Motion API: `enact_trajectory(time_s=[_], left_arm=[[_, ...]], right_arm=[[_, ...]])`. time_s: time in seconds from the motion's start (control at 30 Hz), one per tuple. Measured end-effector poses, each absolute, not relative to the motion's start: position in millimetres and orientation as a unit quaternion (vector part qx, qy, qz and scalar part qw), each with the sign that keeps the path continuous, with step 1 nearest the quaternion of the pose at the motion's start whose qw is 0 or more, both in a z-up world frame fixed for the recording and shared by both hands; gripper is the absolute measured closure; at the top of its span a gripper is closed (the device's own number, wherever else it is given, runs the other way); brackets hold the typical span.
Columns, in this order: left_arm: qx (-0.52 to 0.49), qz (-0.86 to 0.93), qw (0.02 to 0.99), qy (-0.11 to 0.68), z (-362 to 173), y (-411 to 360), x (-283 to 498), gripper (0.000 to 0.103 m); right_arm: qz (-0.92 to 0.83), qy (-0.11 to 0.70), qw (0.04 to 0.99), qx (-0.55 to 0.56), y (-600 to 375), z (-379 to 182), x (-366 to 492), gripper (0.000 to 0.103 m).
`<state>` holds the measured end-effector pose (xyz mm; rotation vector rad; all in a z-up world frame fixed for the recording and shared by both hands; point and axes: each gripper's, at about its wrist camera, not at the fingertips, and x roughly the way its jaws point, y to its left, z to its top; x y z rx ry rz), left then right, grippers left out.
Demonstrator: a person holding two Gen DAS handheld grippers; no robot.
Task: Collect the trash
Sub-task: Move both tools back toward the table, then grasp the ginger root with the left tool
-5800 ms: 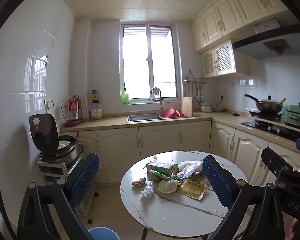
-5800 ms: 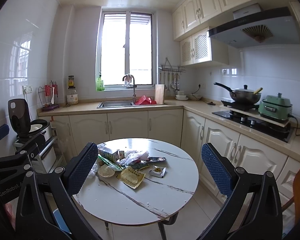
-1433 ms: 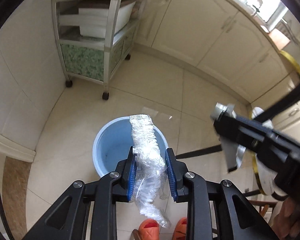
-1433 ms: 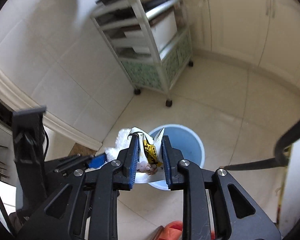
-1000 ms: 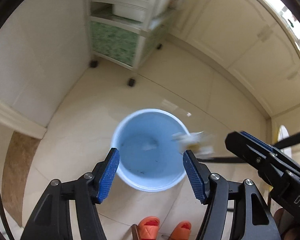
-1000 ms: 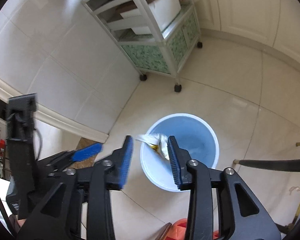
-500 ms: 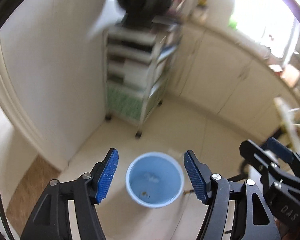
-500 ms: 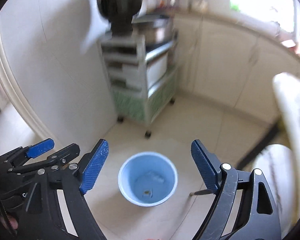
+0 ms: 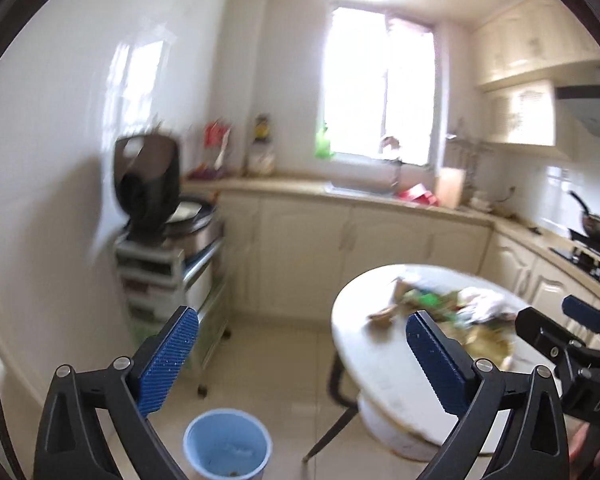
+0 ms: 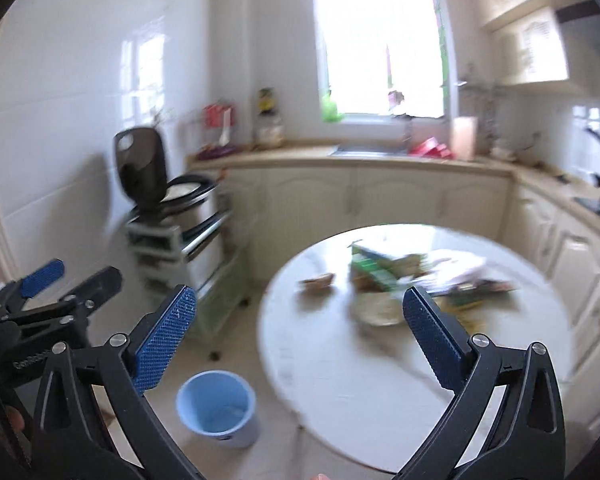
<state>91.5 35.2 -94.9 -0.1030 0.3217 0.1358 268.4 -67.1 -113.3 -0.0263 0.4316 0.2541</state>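
Both grippers are spread wide with nothing between their blue pads. The left gripper [image 9: 298,344] and the right gripper [image 10: 298,326] face the kitchen, both views blurred. The trash [image 10: 396,280] lies in a loose pile on the round white tabletop [image 10: 340,380], toward its far side: a green carton, wrappers and scraps. The blue bin [image 10: 216,408] stands on the floor just left of the tabletop, near a wheeled cart [image 10: 180,240].

Litter-strewn round table [image 10: 380,380]; floor [image 9: 284,360] under blue bucket [image 10: 216,412].
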Motion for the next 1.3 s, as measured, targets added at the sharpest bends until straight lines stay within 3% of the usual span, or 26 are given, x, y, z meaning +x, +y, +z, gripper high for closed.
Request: enact_trajectory(time_s=[0.13,0.37,0.67,0.97,1.17,1.2,1.3], left_arm=[[-0.026,0.041,0.989,0.137,-97.5,-4.6,74.1,0.001],[0.000,0.011,0.985,0.170,-119.0,-23.6,96.4,0.000],[0.029,-0.018,0.963,0.267,-124.3,-12.4,248.4,0.001],[0.008,-0.021,0.929,0.368,-192.5,12.2,428.1,0.002],[0.018,-0.026,0.911,0.411,-224.0,18.9,497.1,0.018],[0.014,-0.030,0.906,0.421,-226.4,20.1,506.4,0.025],[0.020,-0.029,0.901,0.432,-228.5,21.4,532.4,0.027]], right_arm=[[0.079,0.179,0.980,-0.022,-120.8,-87.4,248.3,0.000],[0.017,0.174,0.984,-0.021,-187.8,-80.1,249.6,0.000],[0.018,0.268,0.963,0.005,-242.5,-132.9,307.5,0.000],[0.000,0.351,0.936,0.016,-286.1,-196.2,400.2,0.000],[-0.028,0.394,0.919,-0.001,-321.8,-225.2,459.7,0.000],[-0.025,0.403,0.915,-0.003,-325.2,-229.2,466.2,0.000],[-0.015,0.426,0.904,-0.015,-328.5,-239.6,481.7,0.000]])
